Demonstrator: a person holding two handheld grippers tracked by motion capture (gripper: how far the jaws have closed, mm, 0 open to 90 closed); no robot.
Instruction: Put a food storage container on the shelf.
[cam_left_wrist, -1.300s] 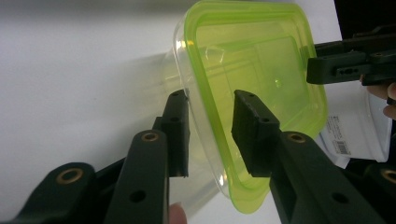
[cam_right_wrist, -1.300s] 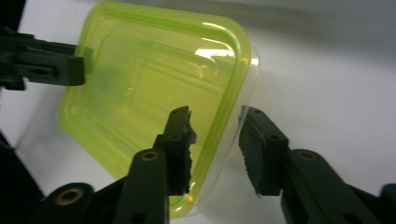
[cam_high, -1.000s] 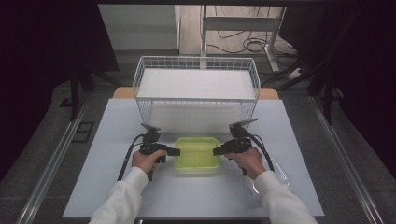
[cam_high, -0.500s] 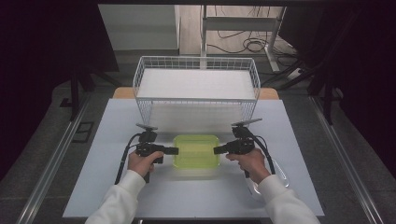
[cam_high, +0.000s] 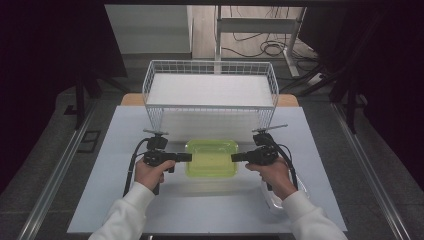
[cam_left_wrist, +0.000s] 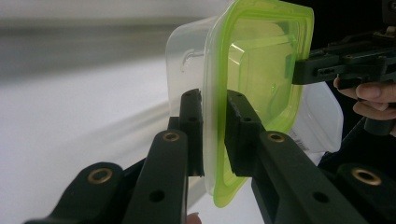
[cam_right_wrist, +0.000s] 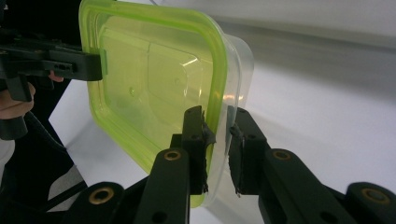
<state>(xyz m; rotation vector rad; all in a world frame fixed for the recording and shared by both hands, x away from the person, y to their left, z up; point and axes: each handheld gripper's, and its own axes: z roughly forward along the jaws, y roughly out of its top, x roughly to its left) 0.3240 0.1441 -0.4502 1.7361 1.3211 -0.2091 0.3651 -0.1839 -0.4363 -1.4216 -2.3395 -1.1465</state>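
Observation:
A clear plastic container with a lime-green lid (cam_high: 211, 157) hangs level a little above the white table (cam_high: 225, 215), held from both short sides. My left gripper (cam_high: 189, 157) is shut on its left rim. In the left gripper view the jaws (cam_left_wrist: 214, 107) pinch the green lid edge and the clear wall (cam_left_wrist: 187, 60). My right gripper (cam_high: 234, 158) is shut on the opposite rim. In the right gripper view its jaws (cam_right_wrist: 217, 126) straddle the lid edge of the container (cam_right_wrist: 154, 79). The container looks empty.
A white wire basket (cam_high: 210, 90) with a white floor stands at the back of the table, right behind the container. A second clear plastic piece (cam_high: 280, 200) lies on the table under my right forearm. Dark floor and cables surround the table.
Both hands have risen together, lifting the green-lidded container off the table. The grip on each side looks unchanged.

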